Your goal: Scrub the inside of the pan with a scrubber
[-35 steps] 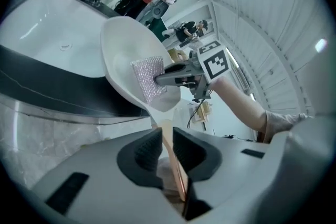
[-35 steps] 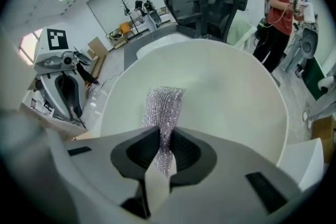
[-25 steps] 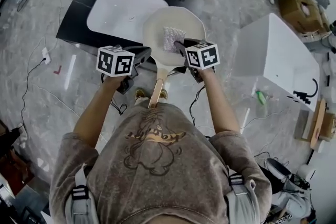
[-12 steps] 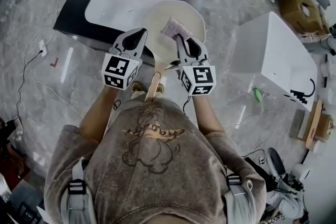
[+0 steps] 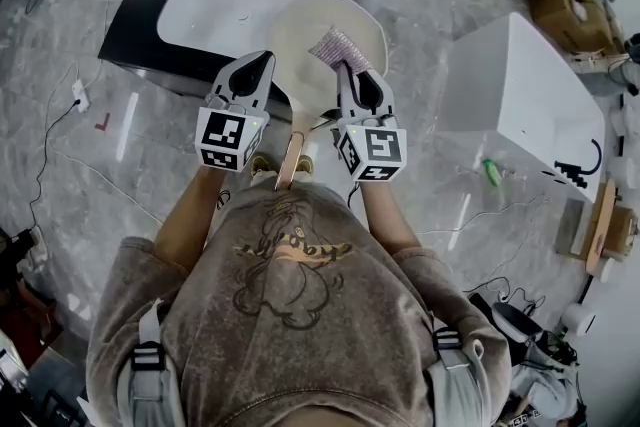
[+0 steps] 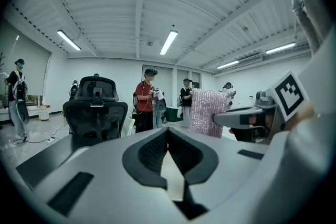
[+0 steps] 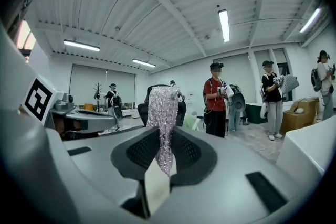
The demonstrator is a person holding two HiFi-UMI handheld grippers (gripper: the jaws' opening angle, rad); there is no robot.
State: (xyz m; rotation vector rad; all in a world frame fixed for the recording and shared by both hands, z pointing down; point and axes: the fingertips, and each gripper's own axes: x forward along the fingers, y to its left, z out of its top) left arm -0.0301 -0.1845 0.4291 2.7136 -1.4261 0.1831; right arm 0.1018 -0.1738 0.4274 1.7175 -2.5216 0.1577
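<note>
A cream pan with a wooden handle lies below me, handle pointing at my body. Both grippers are raised above it and tipped up, looking level across the room. My right gripper is shut on a silvery-pink scrubber, which stands up out of its jaws over the pan's near right part. My left gripper is shut with nothing between its jaws, to the left of the pan. The left gripper view shows the scrubber and the right gripper. Neither gripper view shows the pan.
A white tray lies on a black table behind the pan. A large white block stands to the right, with a cardboard box beyond it. Cables run over the floor. Several people and a black chair stand ahead.
Both grippers have tipped up from the pan. The scrubber, flat on the pan's inside a second ago, has lifted off with the right gripper. Little has moved in the last half second.
</note>
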